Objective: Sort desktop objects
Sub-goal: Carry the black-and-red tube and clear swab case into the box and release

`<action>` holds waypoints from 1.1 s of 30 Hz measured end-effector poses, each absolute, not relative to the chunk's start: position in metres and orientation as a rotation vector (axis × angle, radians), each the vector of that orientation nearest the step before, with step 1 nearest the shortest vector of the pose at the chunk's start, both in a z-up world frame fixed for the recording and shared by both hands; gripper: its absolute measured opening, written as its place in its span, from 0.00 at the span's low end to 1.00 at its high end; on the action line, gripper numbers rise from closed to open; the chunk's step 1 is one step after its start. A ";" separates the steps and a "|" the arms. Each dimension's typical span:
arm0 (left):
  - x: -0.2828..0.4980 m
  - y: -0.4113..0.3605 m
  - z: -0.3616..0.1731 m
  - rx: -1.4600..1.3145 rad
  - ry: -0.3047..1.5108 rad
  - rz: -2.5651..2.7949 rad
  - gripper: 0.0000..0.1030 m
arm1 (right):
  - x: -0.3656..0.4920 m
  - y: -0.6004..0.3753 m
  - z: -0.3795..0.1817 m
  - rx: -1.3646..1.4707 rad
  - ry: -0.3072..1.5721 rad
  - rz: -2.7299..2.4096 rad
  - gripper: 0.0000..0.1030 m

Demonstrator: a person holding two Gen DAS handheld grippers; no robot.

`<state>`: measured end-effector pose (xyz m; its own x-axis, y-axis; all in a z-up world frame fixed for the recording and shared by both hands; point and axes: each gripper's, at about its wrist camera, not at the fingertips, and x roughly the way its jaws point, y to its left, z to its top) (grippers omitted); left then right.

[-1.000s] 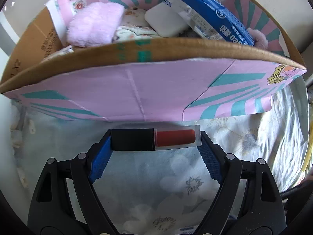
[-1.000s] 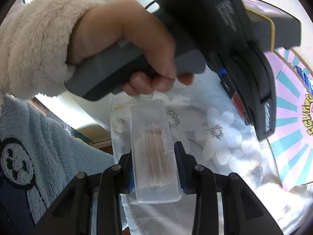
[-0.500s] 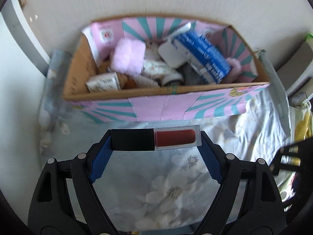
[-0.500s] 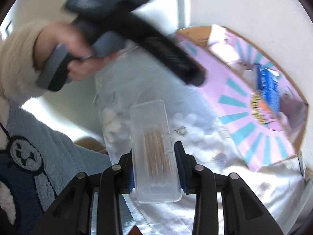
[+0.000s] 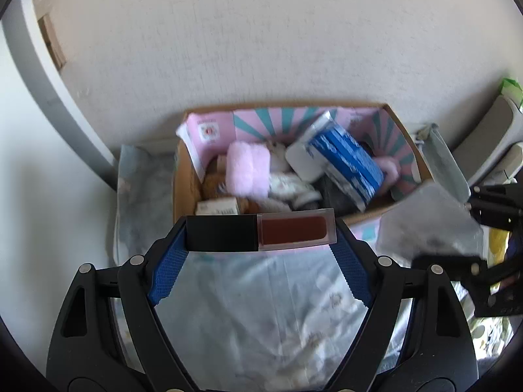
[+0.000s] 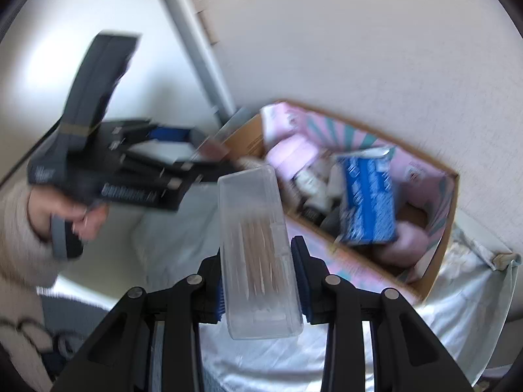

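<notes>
Both grippers carry an item toward a half-filled box.

The left gripper (image 5: 261, 238) has its jaws clamped end to end on a lipstick (image 5: 260, 233). The right gripper (image 6: 260, 281) has its jaws closed on a clear case (image 6: 258, 254) of sticks. The box (image 5: 359, 215) sits ahead of and below both sets of jaws, against the wall, already holding a pink puff (image 5: 248, 171), a blue pack (image 5: 348, 166) and more. These two items likely go in next. The box's near rim lies just beyond the lipstick; open cloth-covered surface (image 5: 261, 310) spreads beneath the jaws.
</notes>
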<state>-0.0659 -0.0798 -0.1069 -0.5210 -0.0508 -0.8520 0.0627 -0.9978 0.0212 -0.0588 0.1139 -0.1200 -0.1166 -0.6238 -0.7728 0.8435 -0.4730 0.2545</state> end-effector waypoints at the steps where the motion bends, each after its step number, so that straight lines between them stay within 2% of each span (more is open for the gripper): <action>1: -0.071 -0.082 -0.106 1.496 0.021 -2.689 0.80 | -0.066 0.111 -0.119 1.076 0.280 -1.802 0.31; 7: -0.105 -0.087 -0.119 1.499 -0.053 -2.698 0.80 | -0.118 0.088 -0.129 1.150 0.147 -1.840 0.31; 18: -0.136 -0.089 -0.163 1.524 -0.235 -2.783 0.80 | -0.166 0.057 -0.172 1.282 0.095 -1.821 0.32; 19: -0.135 -0.088 -0.163 1.498 -0.256 -2.787 0.82 | -0.168 0.056 -0.174 1.296 0.081 -1.816 0.35; 20: -0.135 -0.088 -0.163 1.468 -0.297 -2.775 0.95 | -0.171 0.056 -0.176 1.310 0.060 -1.816 0.53; 21: -0.134 -0.088 -0.162 1.448 -0.317 -2.766 1.00 | -0.175 0.059 -0.175 1.318 0.034 -1.838 0.74; 22: -0.133 -0.089 -0.160 1.431 -0.325 -2.764 1.00 | -0.178 0.063 -0.173 1.317 0.008 -1.871 0.80; 27: -0.130 -0.096 -0.154 1.414 -0.307 -2.714 1.00 | -0.183 0.094 -0.157 1.252 -0.070 -2.042 0.82; 33: -0.129 -0.107 -0.148 1.440 -0.186 -2.682 1.00 | -0.180 0.100 -0.158 1.266 -0.052 -2.083 0.82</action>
